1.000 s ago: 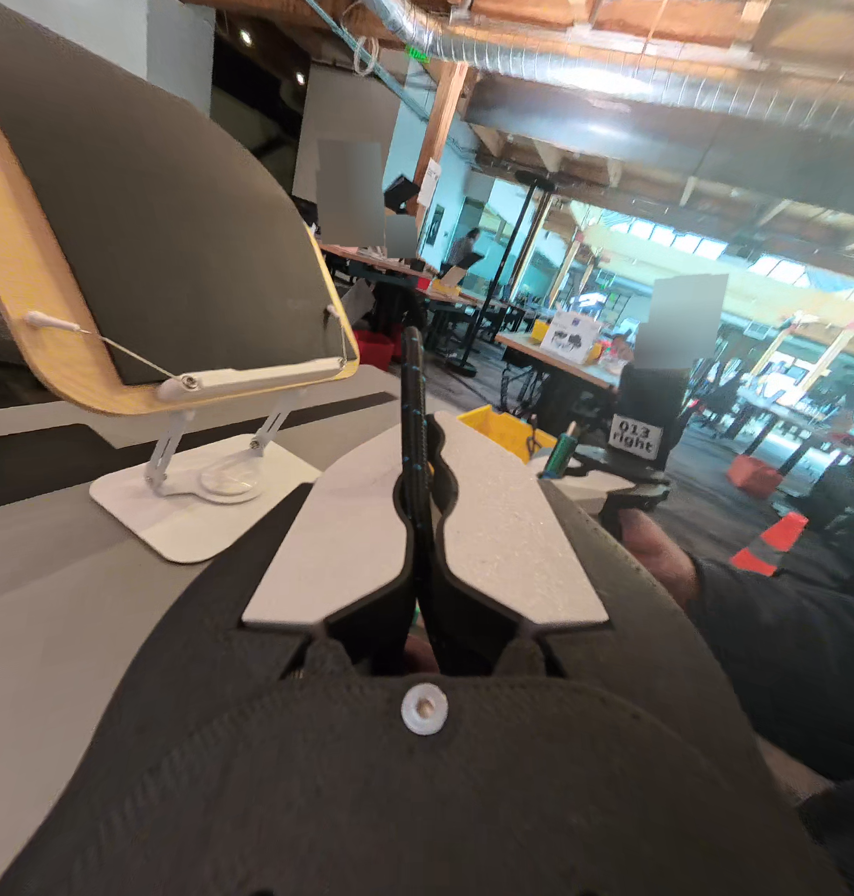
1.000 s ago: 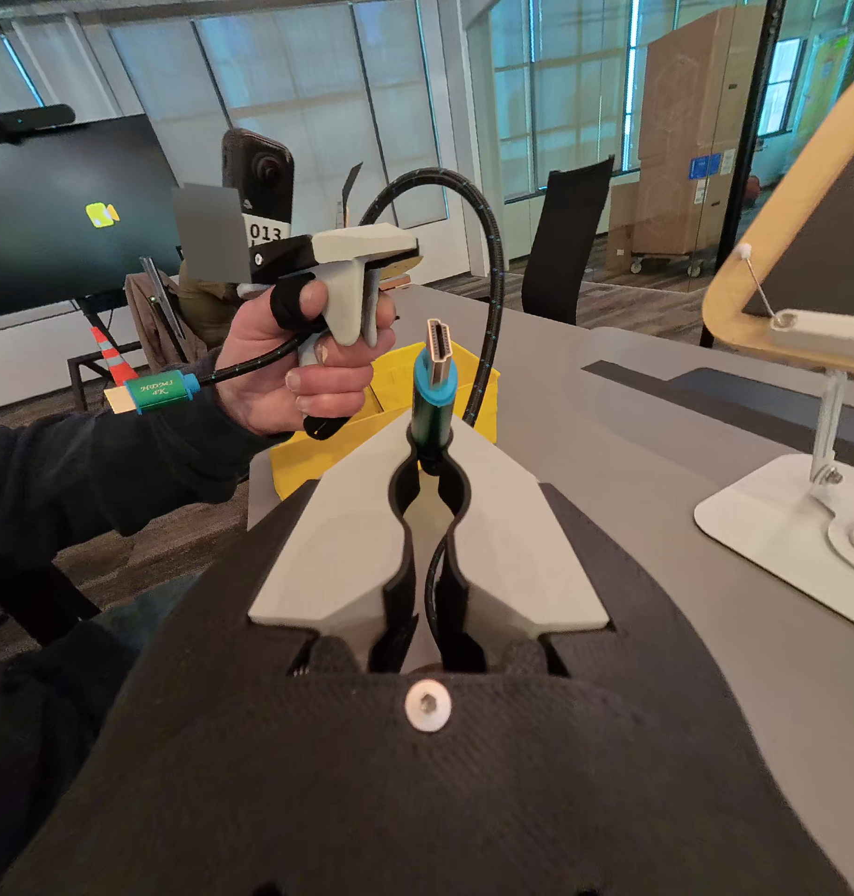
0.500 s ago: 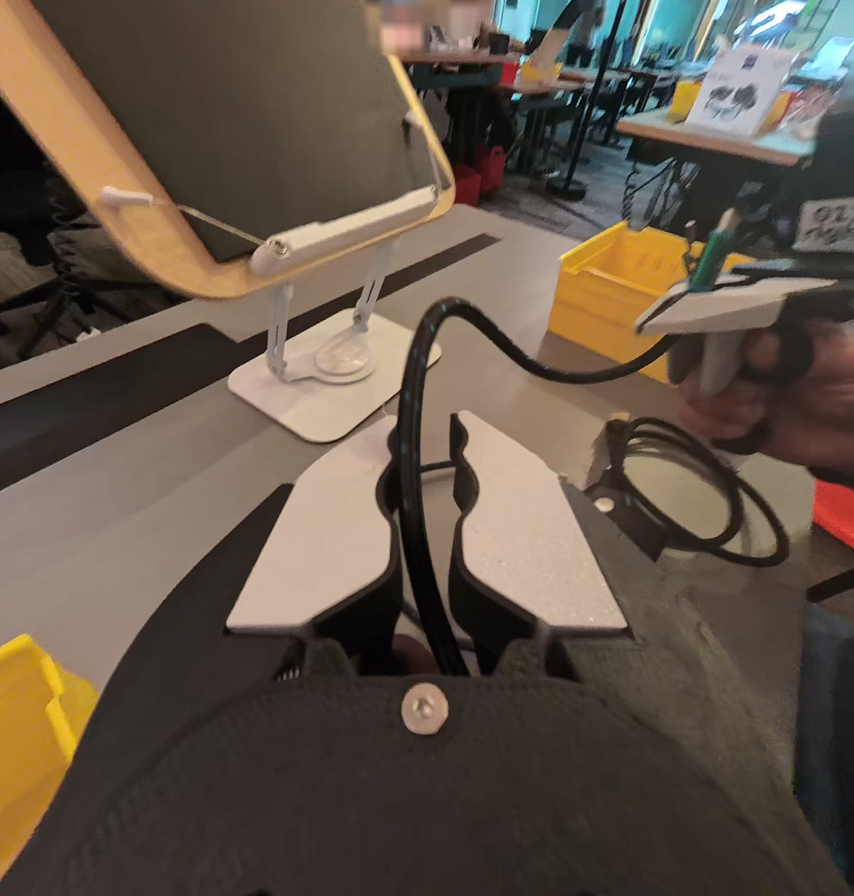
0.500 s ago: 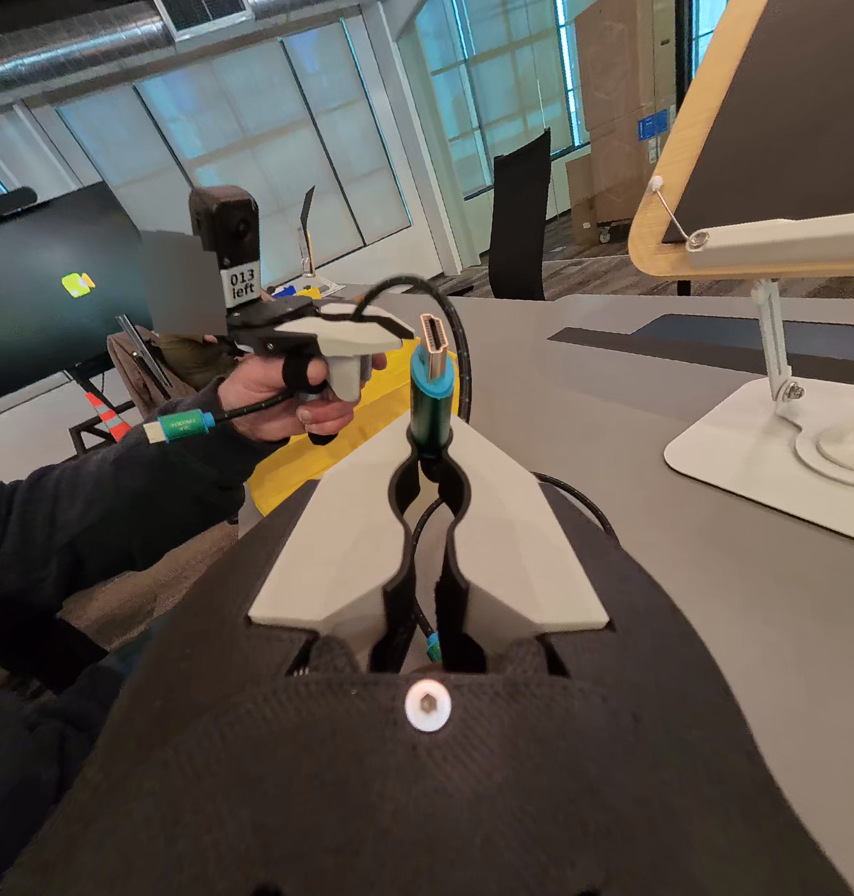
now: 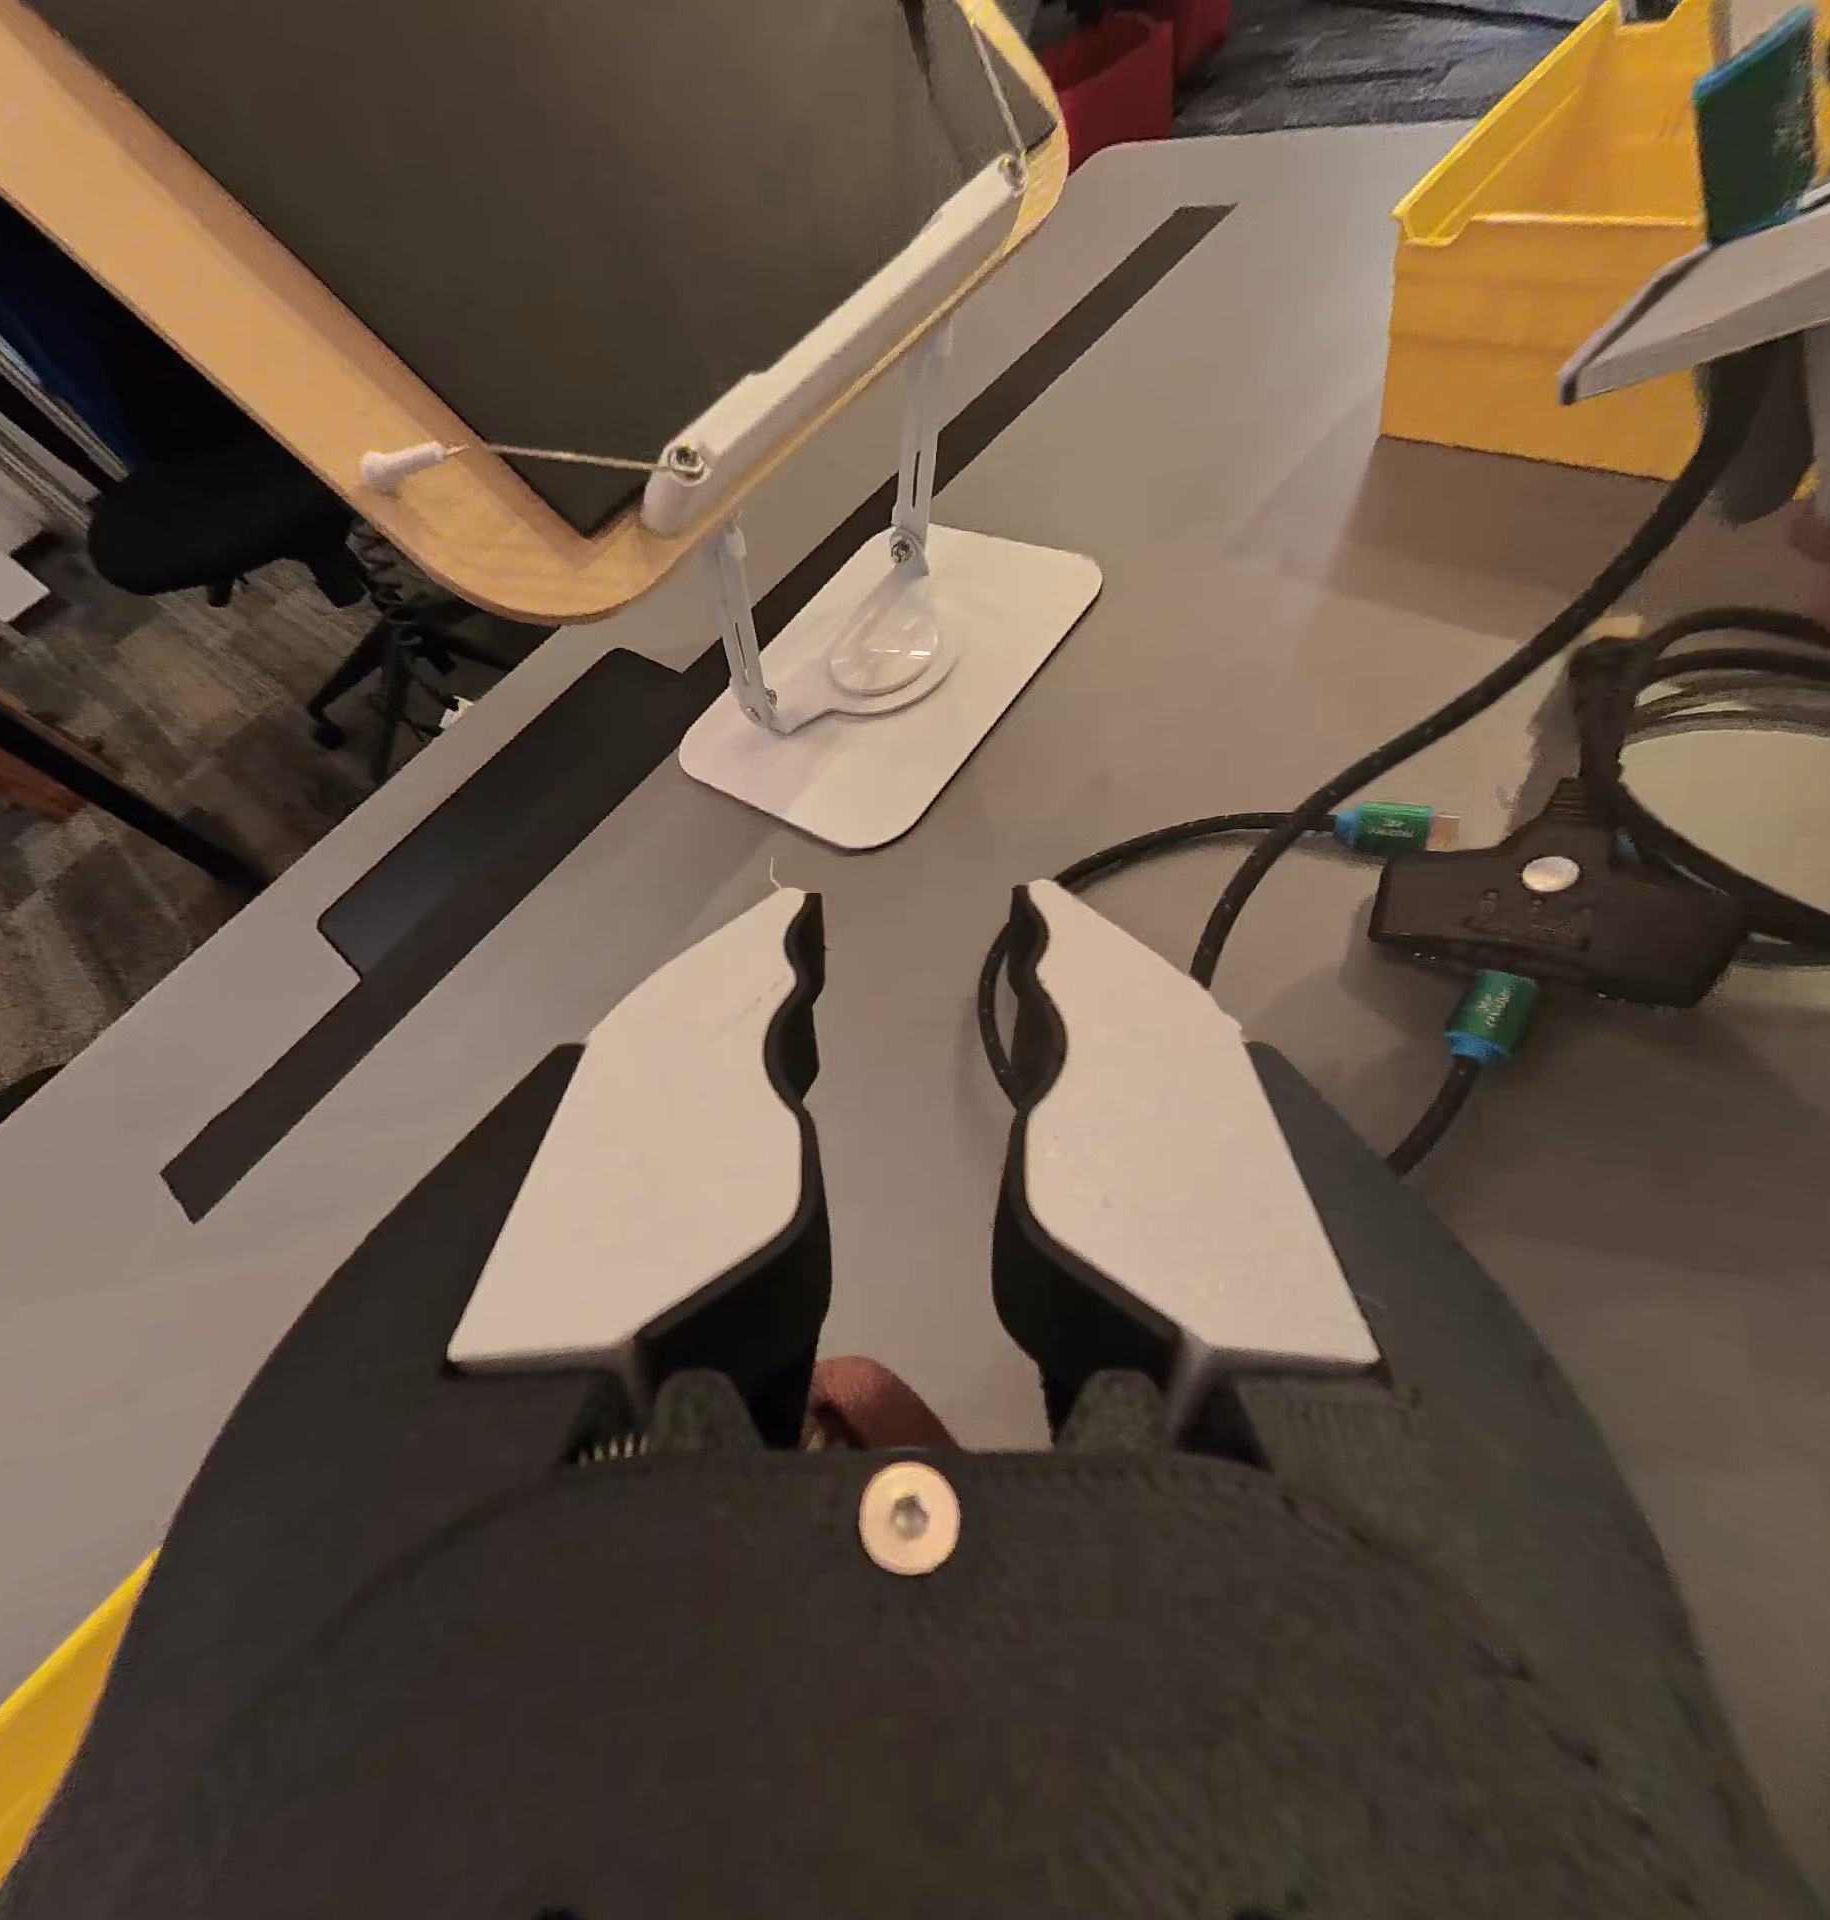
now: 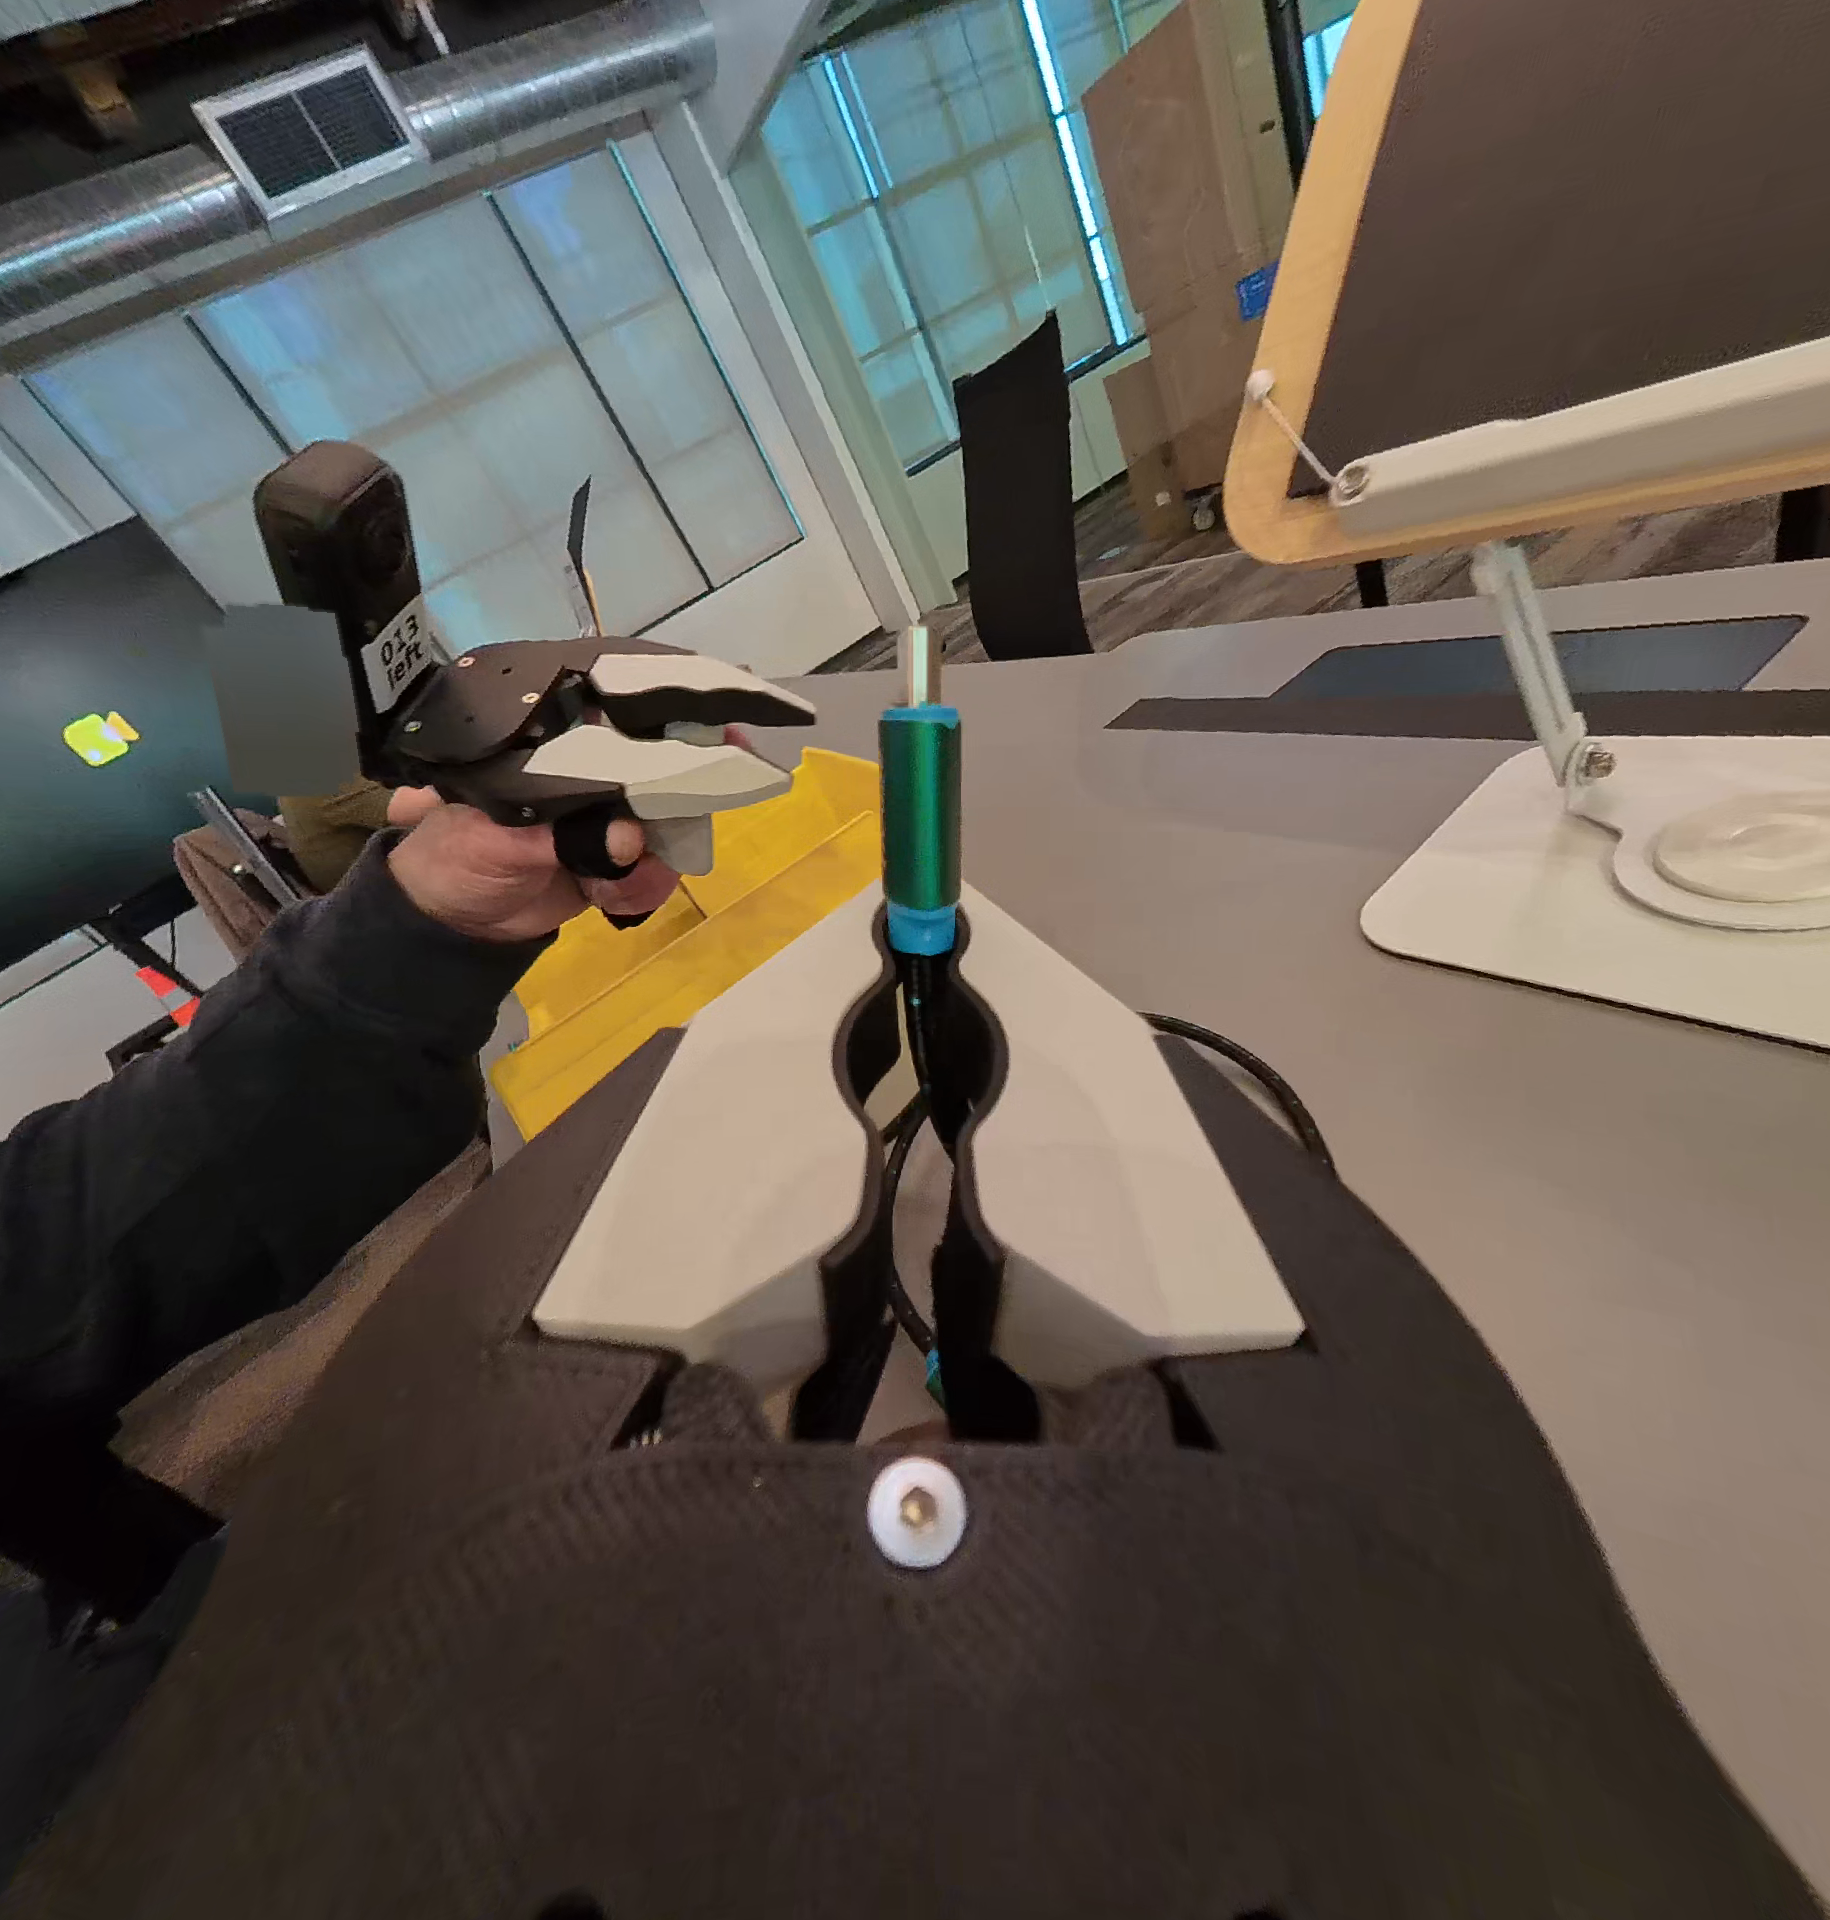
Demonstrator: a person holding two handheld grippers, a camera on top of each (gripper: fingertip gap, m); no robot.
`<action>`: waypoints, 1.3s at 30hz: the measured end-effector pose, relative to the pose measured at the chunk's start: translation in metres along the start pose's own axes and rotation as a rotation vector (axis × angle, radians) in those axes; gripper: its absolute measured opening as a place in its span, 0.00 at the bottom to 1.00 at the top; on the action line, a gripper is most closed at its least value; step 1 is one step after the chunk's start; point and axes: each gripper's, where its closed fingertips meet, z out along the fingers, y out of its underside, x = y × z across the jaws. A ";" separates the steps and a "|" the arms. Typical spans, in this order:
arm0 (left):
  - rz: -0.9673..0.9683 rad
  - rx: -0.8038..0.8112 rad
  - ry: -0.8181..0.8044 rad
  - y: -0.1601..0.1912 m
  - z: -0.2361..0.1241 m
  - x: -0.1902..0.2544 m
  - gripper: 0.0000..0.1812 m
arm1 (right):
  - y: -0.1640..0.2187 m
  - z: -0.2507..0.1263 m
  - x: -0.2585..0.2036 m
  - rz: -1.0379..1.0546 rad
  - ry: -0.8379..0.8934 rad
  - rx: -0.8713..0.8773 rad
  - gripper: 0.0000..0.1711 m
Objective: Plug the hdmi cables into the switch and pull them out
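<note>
Left gripper (image 5: 916,914): jaws apart, nothing between them, held above the grey table (image 5: 1306,520). A black cable (image 5: 1243,904) passes just beside its right finger. Right gripper (image 6: 921,914): jaws closed on a cable just below its green plug (image 6: 919,810), plug upright with the metal tip uppermost. Switch (image 5: 1545,925): black, flat on the table, to the right of the left gripper. One green plug (image 5: 1491,1013) is seated in its near side; another (image 5: 1394,827) lies loose by its far corner (whether touching, cannot tell). Yellow bin (image 5: 1534,260) beyond. White stand (image 5: 890,707) carries a tilted board.
</note>
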 end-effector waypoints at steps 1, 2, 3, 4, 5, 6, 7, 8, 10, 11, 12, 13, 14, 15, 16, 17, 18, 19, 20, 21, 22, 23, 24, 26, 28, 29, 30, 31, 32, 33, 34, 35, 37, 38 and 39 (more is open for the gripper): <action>-0.001 0.011 0.006 -0.004 -0.003 0.001 0.18 | -0.002 -0.002 0.002 0.001 0.011 0.005 0.00; 0.003 0.021 0.003 -0.008 -0.006 0.000 0.18 | -0.002 -0.004 0.003 0.007 0.019 0.010 0.00; 0.010 0.029 0.009 -0.013 -0.008 0.002 0.18 | -0.002 -0.005 0.003 0.014 0.025 0.014 0.00; 0.020 0.038 0.024 -0.018 -0.010 0.007 0.18 | -0.001 -0.005 0.004 0.018 0.031 0.015 0.00; 0.030 0.048 0.035 -0.023 -0.011 0.013 0.18 | 0.000 -0.004 0.003 0.023 0.035 0.015 0.00; 0.039 0.055 0.048 -0.028 -0.012 0.020 0.18 | 0.001 -0.003 0.002 0.028 0.034 0.013 0.00; 0.055 0.060 0.072 -0.033 -0.012 0.029 0.18 | 0.002 -0.002 0.001 0.035 0.035 0.011 0.00; 0.077 0.065 0.087 -0.038 -0.012 0.039 0.19 | 0.004 -0.001 0.000 0.040 0.037 0.011 0.00; 0.123 0.079 0.104 -0.048 -0.011 0.058 0.20 | 0.005 0.002 -0.004 0.057 0.029 0.013 0.00; 0.145 0.088 0.117 -0.052 -0.009 0.068 0.21 | 0.006 0.003 -0.006 0.070 0.023 0.015 0.00; 0.164 0.092 0.128 -0.055 -0.007 0.078 0.21 | 0.007 0.004 -0.008 0.079 0.016 0.015 0.00; 0.184 0.089 0.143 -0.056 -0.004 0.089 0.22 | 0.008 0.006 -0.011 0.082 0.012 0.014 0.00; 0.204 0.084 0.155 -0.055 0.000 0.100 0.23 | 0.008 0.007 -0.014 0.085 0.005 0.016 0.00; 0.224 0.078 0.160 -0.053 0.006 0.109 0.24 | 0.008 0.008 -0.018 0.091 -0.005 0.020 0.00; 0.249 0.065 0.163 -0.048 0.013 0.117 0.26 | 0.008 0.009 -0.021 0.098 -0.016 0.023 0.00; 0.271 0.048 0.162 -0.042 0.020 0.124 0.28 | 0.008 0.009 -0.024 0.105 -0.025 0.024 0.00; 0.283 0.036 0.163 -0.036 0.027 0.130 0.29 | 0.009 0.010 -0.027 0.117 -0.038 0.026 0.00; 0.284 0.032 0.169 -0.031 0.032 0.137 0.30 | 0.010 0.011 -0.031 0.136 -0.056 0.030 0.00; 0.278 0.041 0.170 -0.029 0.037 0.141 0.30 | 0.010 0.012 -0.035 0.154 -0.076 0.035 0.00; 0.269 0.052 0.160 -0.027 0.042 0.144 0.30 | 0.011 0.013 -0.039 0.164 -0.094 0.038 0.00; 0.271 0.058 0.166 -0.025 0.046 0.149 0.30 | 0.012 0.013 -0.042 0.171 -0.108 0.037 0.00; 0.289 0.059 0.171 -0.023 0.048 0.155 0.30 | 0.012 0.014 -0.045 0.181 -0.124 0.038 0.00; 0.317 0.065 0.149 -0.022 0.051 0.157 0.30 | 0.012 0.014 -0.049 0.195 -0.146 0.041 0.00; 0.371 0.077 0.096 -0.023 0.055 0.160 0.30 | 0.012 0.015 -0.056 0.216 -0.177 0.046 0.00; 0.416 0.098 0.091 -0.022 0.057 0.171 0.27 | 0.012 0.015 -0.063 0.235 -0.203 0.052 0.00; 0.436 0.119 0.079 -0.024 0.057 0.175 0.23 | 0.012 0.015 -0.065 0.245 -0.213 0.054 0.00; 0.449 0.145 0.066 -0.026 0.056 0.179 0.15 | 0.013 0.015 -0.068 0.251 -0.222 0.052 0.00; 0.461 0.167 0.061 -0.027 0.055 0.183 0.05 | 0.013 0.014 -0.069 0.249 -0.227 0.049 0.00; 0.467 0.170 0.050 -0.028 0.055 0.182 0.04 | 0.013 0.013 -0.070 0.241 -0.232 0.043 0.00; 0.462 0.162 0.053 -0.028 0.056 0.182 0.04 | 0.013 0.012 -0.071 0.232 -0.242 0.032 0.00; 0.459 0.157 0.058 -0.028 0.056 0.180 0.03 | 0.013 0.011 -0.073 0.216 -0.251 0.019 0.00; 0.468 0.153 0.063 -0.027 0.055 0.177 0.02 | 0.013 0.009 -0.074 0.191 -0.258 0.003 0.00; 0.498 0.143 0.099 -0.027 0.052 0.175 0.01 | 0.014 0.006 -0.072 0.138 -0.247 -0.029 0.00; 0.512 0.149 0.126 -0.029 0.049 0.176 0.00 | 0.015 0.004 -0.070 0.114 -0.242 -0.048 0.14; 0.528 0.137 0.155 -0.028 0.047 0.177 0.00 | 0.014 0.001 -0.073 0.087 -0.268 -0.061 0.17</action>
